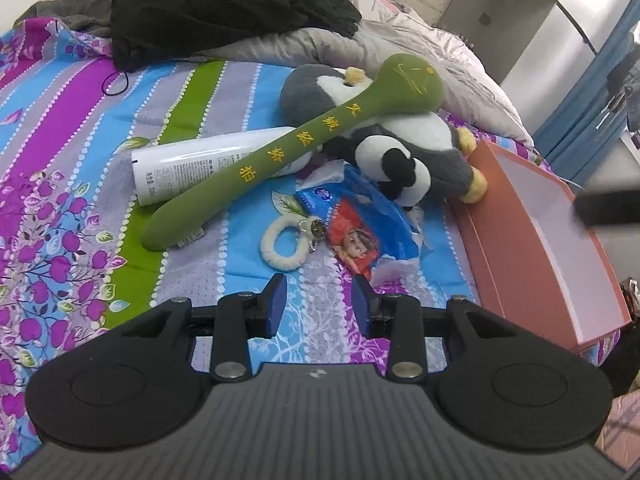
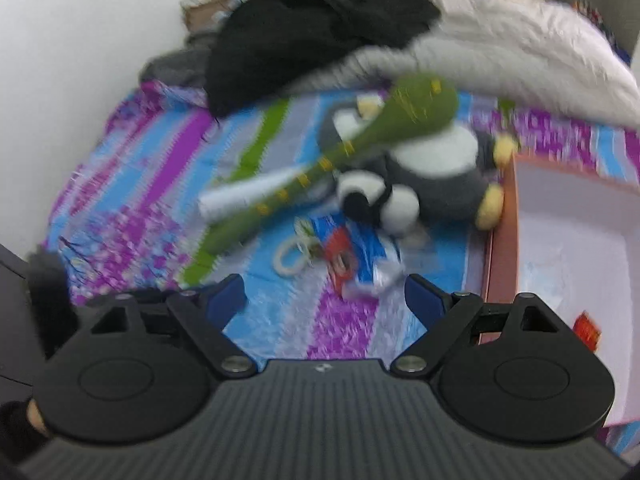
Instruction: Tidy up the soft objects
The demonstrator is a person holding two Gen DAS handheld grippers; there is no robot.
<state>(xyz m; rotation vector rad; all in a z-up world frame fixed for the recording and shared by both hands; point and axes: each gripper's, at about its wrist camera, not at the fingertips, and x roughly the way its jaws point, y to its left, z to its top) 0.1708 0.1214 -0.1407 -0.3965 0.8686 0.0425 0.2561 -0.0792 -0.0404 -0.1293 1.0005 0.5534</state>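
Observation:
A long green plush stick (image 1: 280, 148) (image 2: 320, 164) with yellow characters leans across a grey and white penguin plush (image 1: 400, 136) (image 2: 440, 172) on the bed. A small panda plush (image 1: 396, 168) (image 2: 380, 200) lies in front of the penguin. A fluffy white ring (image 1: 282, 246) (image 2: 290, 258) lies near a blue and red packet (image 1: 360, 224) (image 2: 352, 256). My left gripper (image 1: 319, 300) is open and empty, just short of the ring and packet. My right gripper (image 2: 326, 300) is open wide and empty above the sheet; its view is blurred.
An open orange box (image 1: 536, 240) (image 2: 560, 240) with a white inside sits at the right bed edge. A white tube (image 1: 200, 164) lies under the green stick. Black clothes (image 1: 224, 8) and a grey quilt (image 1: 420, 52) are piled at the back.

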